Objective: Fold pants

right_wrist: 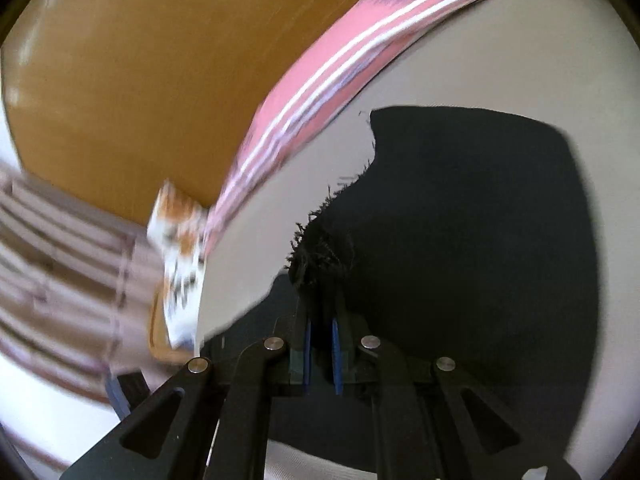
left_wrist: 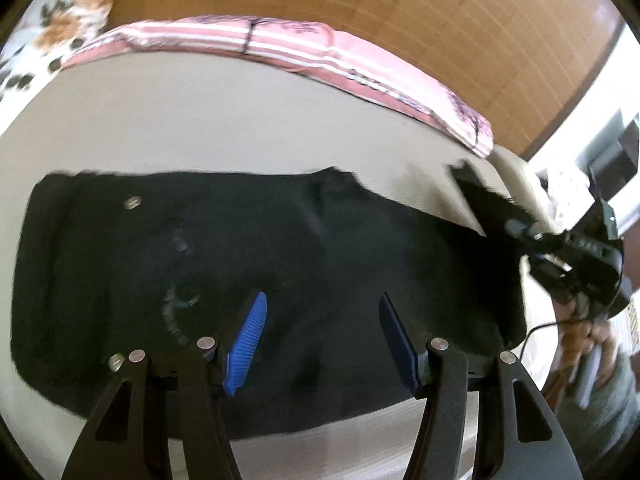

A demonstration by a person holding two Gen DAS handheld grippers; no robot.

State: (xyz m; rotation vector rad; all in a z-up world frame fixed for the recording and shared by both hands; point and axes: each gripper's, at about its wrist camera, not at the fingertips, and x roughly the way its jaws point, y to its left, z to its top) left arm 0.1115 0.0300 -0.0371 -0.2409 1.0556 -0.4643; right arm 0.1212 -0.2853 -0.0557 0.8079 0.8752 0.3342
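Beige bedding covers the bed (left_wrist: 224, 120) on which the work is done, with a wooden headboard (left_wrist: 360, 8) behind it. Above the near half of the black pants (left_wrist: 160, 248), the left tool (left_wrist: 320, 336) is held with its jaws standing apart and nothing pinched between the blue pads (left_wrist: 250, 336); dark cloth is seen only beneath them. The right tool (right_wrist: 320, 354) is seen closed on a frayed hem of the pants (right_wrist: 480, 240), a tuft of black threads bunched just ahead of its pads, with that end of the garment lifted off the bedding. From the left wrist view the right tool (left_wrist: 520, 232) is seen at the far right edge of the pants, the raised cloth trailing from it, and part of a hand (left_wrist: 592, 332) with a sleeve is seen behind it. The rest of the pants is spread flat across the middle of the bed, a metal button (left_wrist: 133, 201) showing near the waist end. Along the far edge of the bed a pink striped blanket (left_wrist: 280, 40) is laid against the headboard, and a floral pillow (left_wrist: 60, 24) is seen at its left end. Much of the right wrist view is blurred.
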